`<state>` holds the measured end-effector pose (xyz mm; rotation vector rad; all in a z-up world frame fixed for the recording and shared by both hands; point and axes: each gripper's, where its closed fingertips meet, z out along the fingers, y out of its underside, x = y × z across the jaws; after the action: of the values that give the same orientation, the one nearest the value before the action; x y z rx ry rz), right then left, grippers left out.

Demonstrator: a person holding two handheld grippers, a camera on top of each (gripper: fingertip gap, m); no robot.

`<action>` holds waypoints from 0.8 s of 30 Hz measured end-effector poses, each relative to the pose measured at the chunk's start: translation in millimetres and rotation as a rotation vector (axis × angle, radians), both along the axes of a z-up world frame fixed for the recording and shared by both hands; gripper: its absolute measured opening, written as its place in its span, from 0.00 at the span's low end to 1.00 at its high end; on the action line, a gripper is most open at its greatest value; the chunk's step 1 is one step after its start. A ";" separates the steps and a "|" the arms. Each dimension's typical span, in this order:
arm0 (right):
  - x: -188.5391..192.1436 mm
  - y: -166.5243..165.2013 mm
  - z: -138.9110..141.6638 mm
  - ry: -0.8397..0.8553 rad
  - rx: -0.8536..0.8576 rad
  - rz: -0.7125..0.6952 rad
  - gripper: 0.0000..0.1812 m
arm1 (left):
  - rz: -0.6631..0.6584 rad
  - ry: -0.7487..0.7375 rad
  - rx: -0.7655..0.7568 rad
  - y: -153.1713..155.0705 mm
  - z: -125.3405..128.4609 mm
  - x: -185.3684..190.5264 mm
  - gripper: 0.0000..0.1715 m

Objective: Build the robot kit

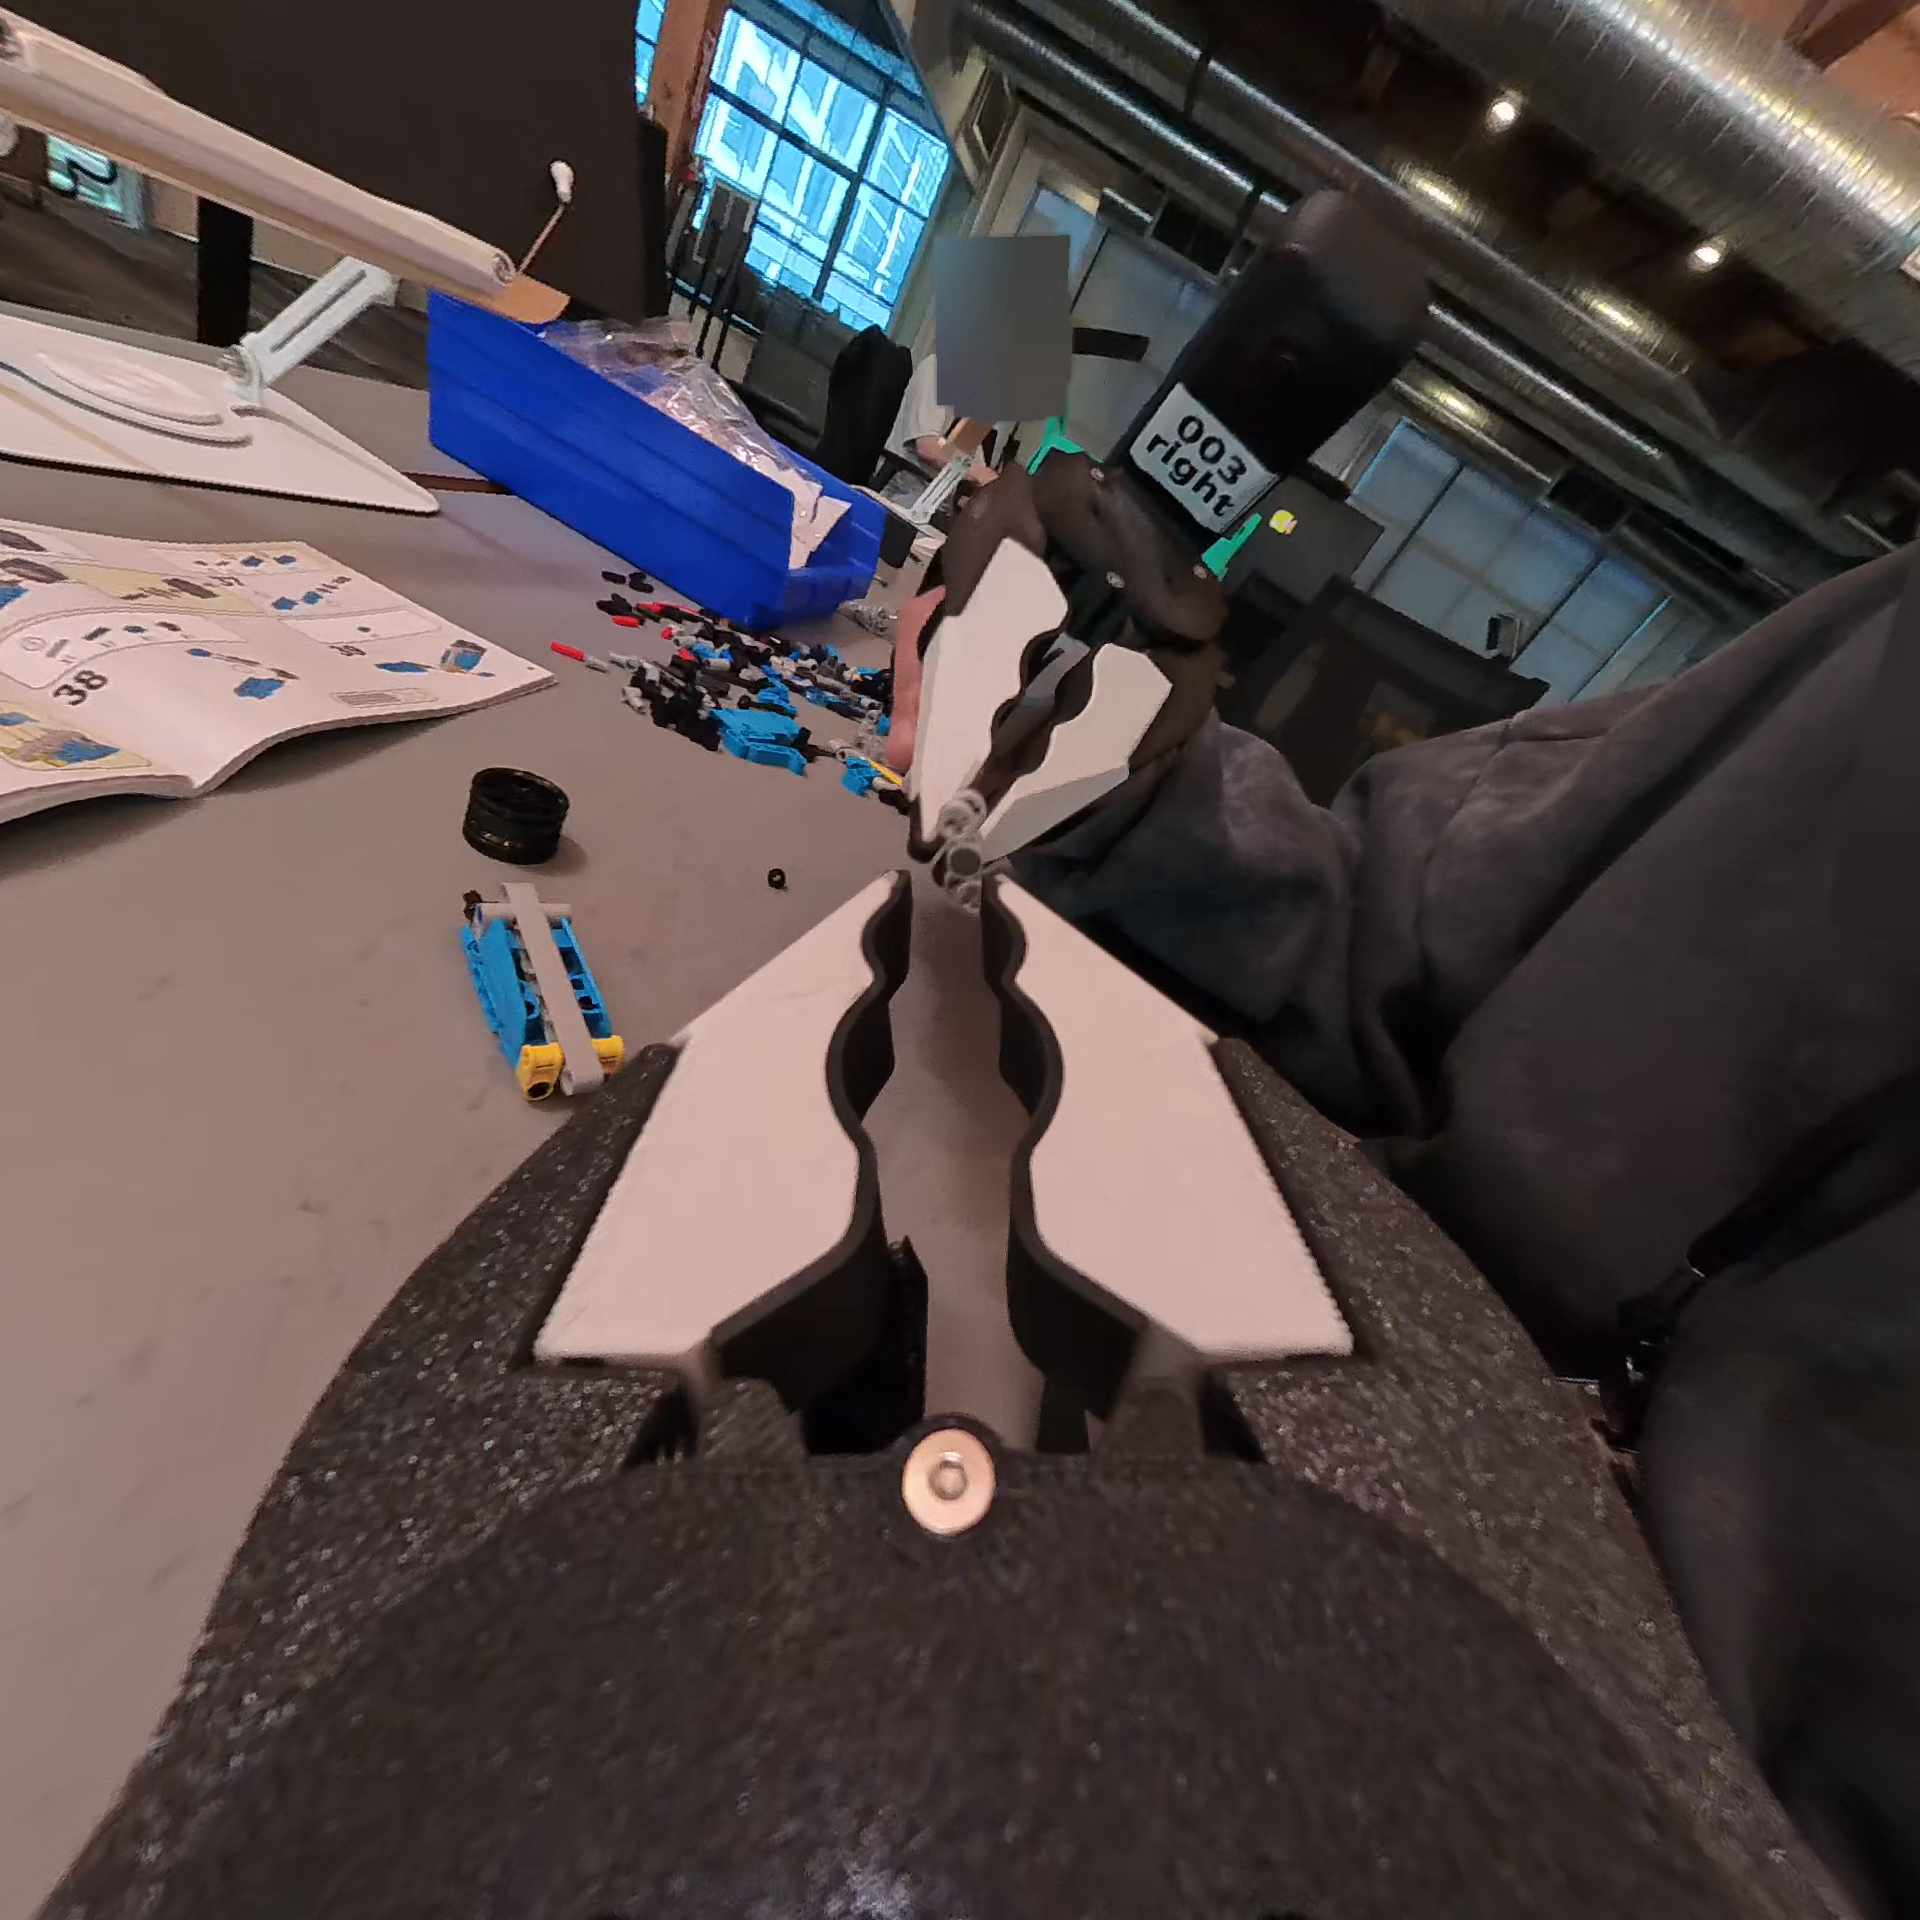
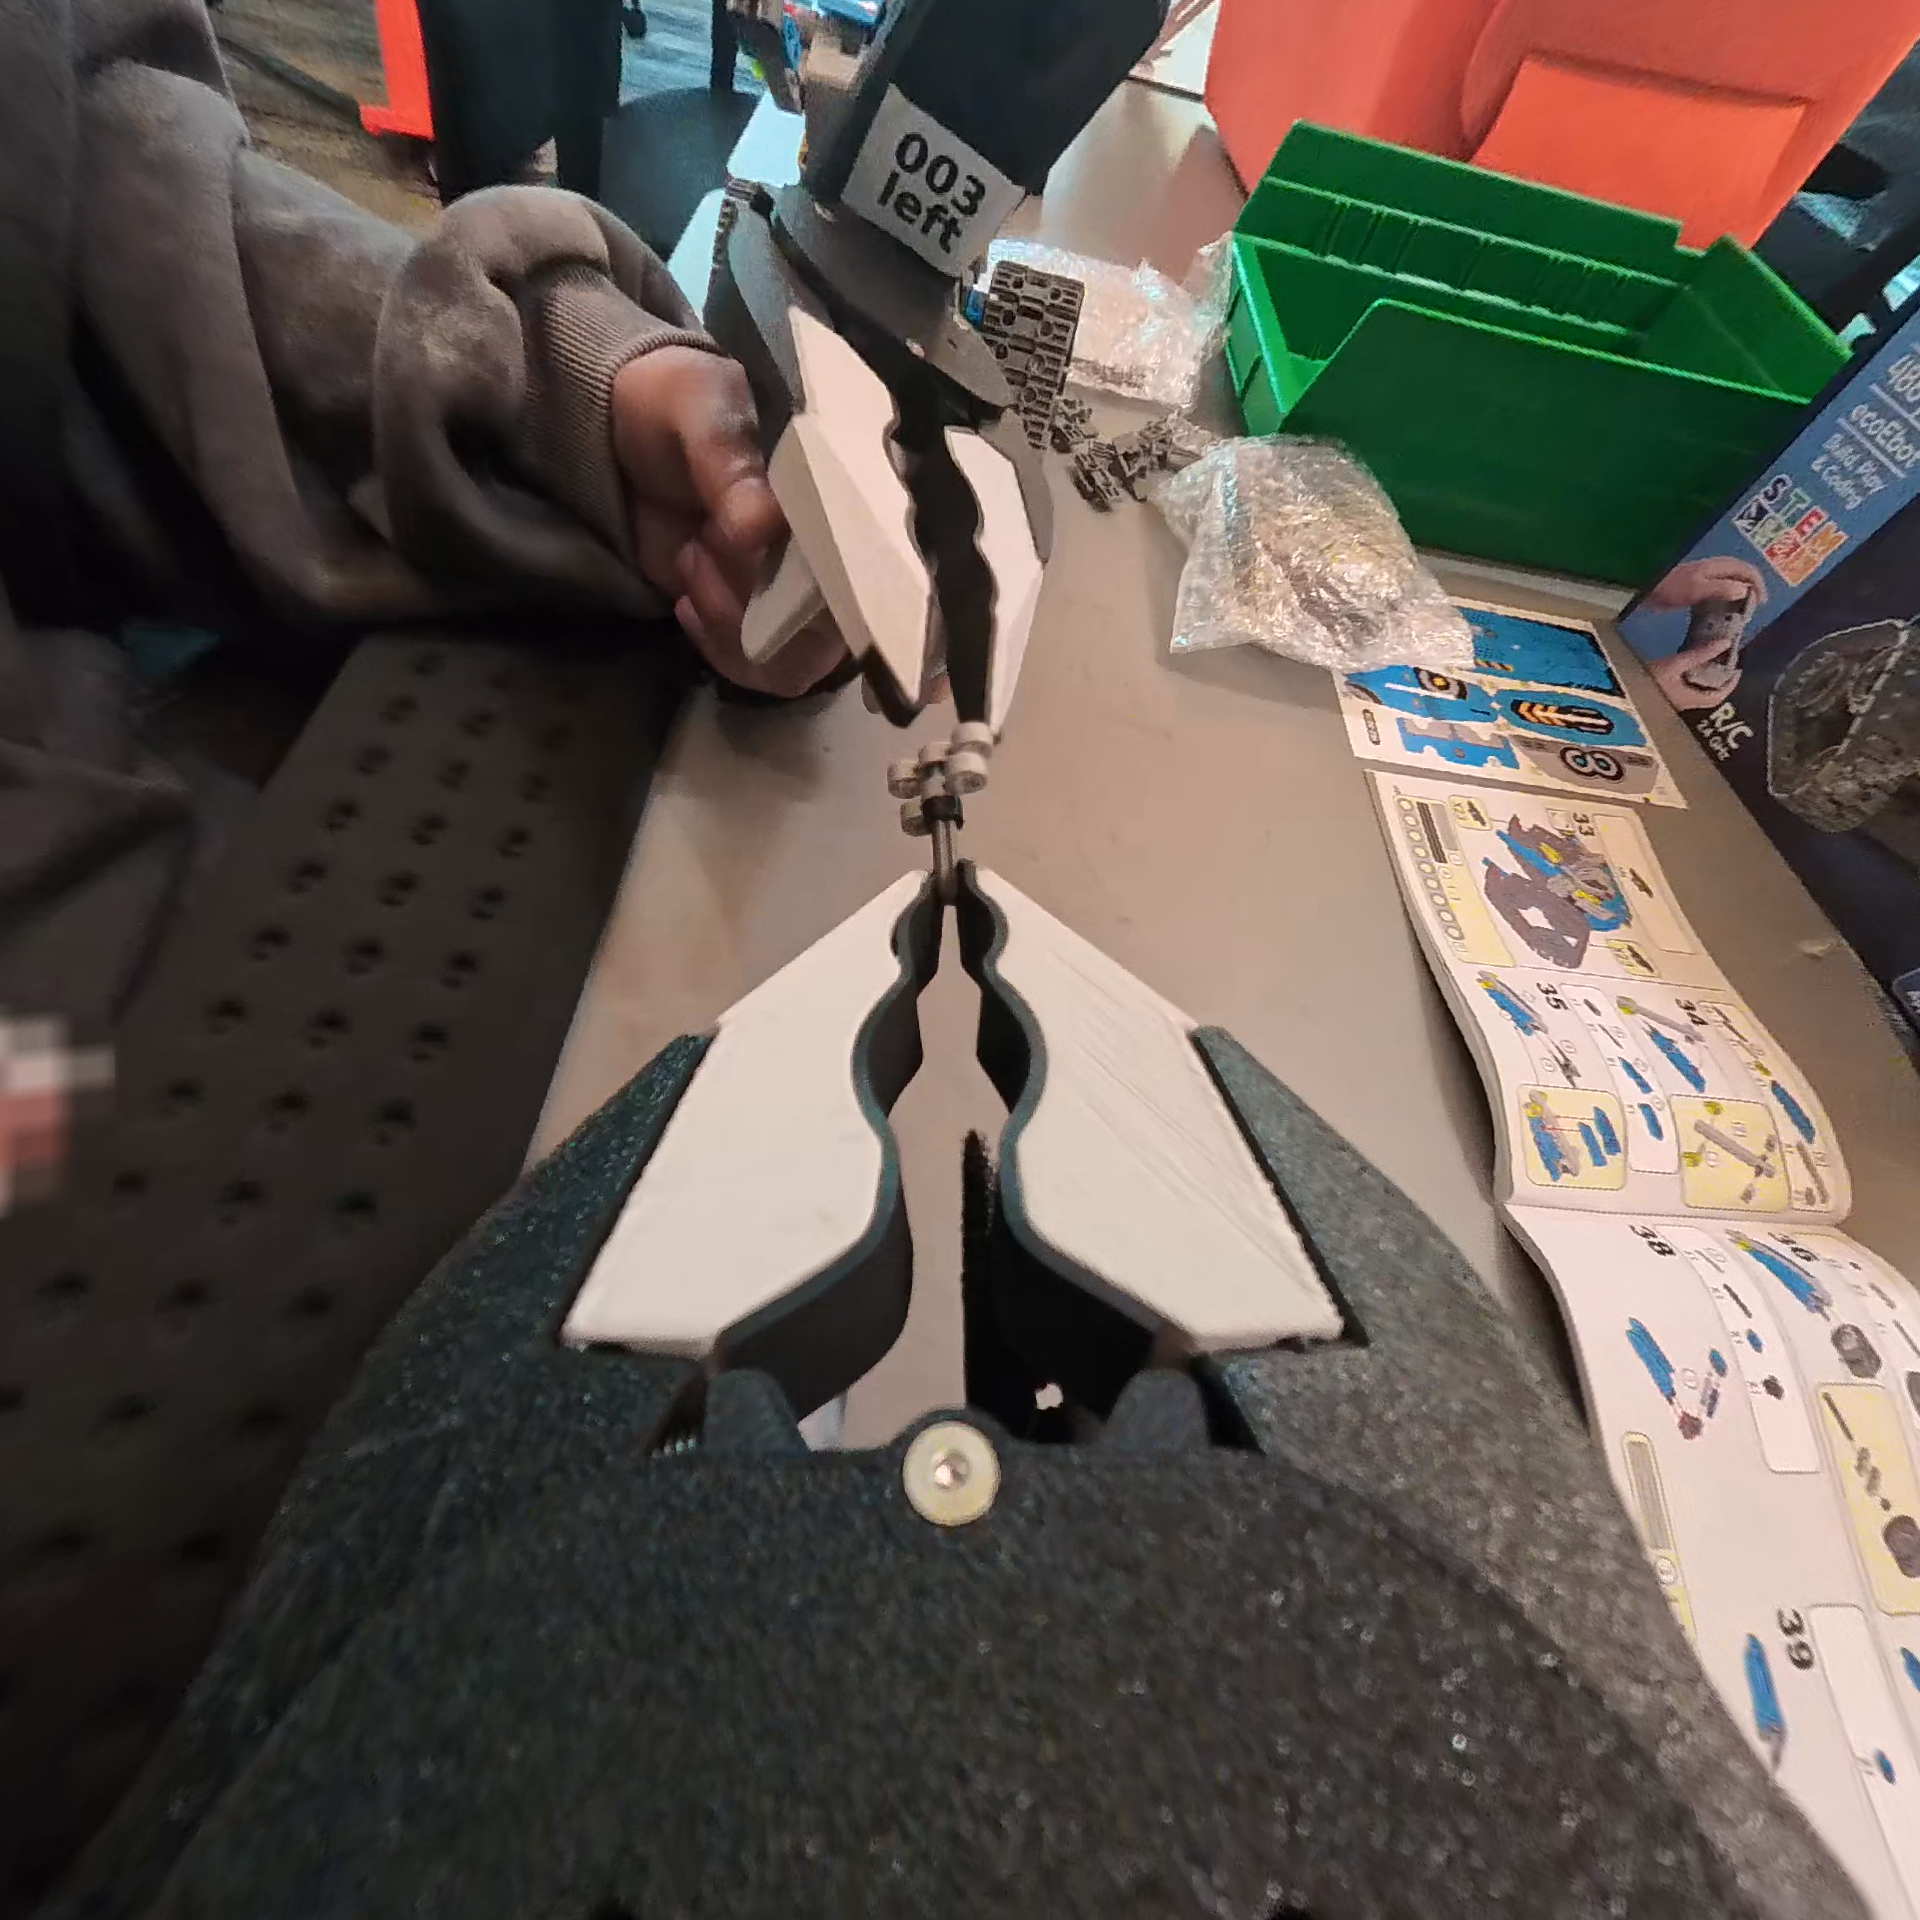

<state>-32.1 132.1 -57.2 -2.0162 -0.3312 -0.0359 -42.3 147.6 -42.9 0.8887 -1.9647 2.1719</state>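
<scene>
Pinching the small grey connector piece [image 2: 940,777] mid-frame above the desk [image 2: 1143,831], right claw [image 2: 948,883] closed on its thin pin, left claw [image 2: 961,717] clamping the top end; keeping both aligned, pressing gently.

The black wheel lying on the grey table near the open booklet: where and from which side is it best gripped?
Probably from above, one finger on each side of the ribbed outer wall of the black wheel. It lies flat on the table, hole upward, with bare space around it. The left gripper and right gripper hold the small grey part.
</scene>
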 end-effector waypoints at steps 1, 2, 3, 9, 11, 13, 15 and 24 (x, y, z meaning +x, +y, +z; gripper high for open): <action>-1.2 0.5 -2.0 -0.002 -0.007 0.004 0.01 | -0.012 -0.001 0.005 -2.3 -0.6 -2.0 0.08; -3.3 1.0 -3.3 0.000 -0.013 0.013 0.01 | -0.025 -0.003 0.012 -4.8 -1.5 -4.2 0.08; -4.6 1.9 -2.8 0.003 -0.009 0.016 0.01 | -0.037 -0.007 0.015 -7.1 -1.4 -6.5 0.08; -6.4 3.3 -4.8 0.006 -0.018 0.019 0.02 | -0.038 -0.013 0.048 -12.1 -5.9 -7.3 0.09; -7.8 4.0 -10.1 -0.006 -0.042 0.023 0.02 | -0.030 -0.009 0.060 -12.8 -8.0 -5.7 0.11; -8.8 4.8 -13.8 -0.022 -0.058 0.023 0.02 | -0.028 -0.008 0.073 -13.9 -10.1 -5.2 0.11; -9.7 5.4 -14.9 -0.029 -0.064 0.024 0.02 | -0.027 -0.007 0.096 -16.7 -13.7 -4.9 0.12; -15.2 7.3 -14.7 -0.049 -0.069 0.030 0.02 | -0.001 -0.016 0.131 -18.3 -16.0 -4.7 0.06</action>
<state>-47.3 139.4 -71.9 -2.0813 -0.3990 -0.0561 -47.0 129.3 -58.9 0.8903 -2.1352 2.0757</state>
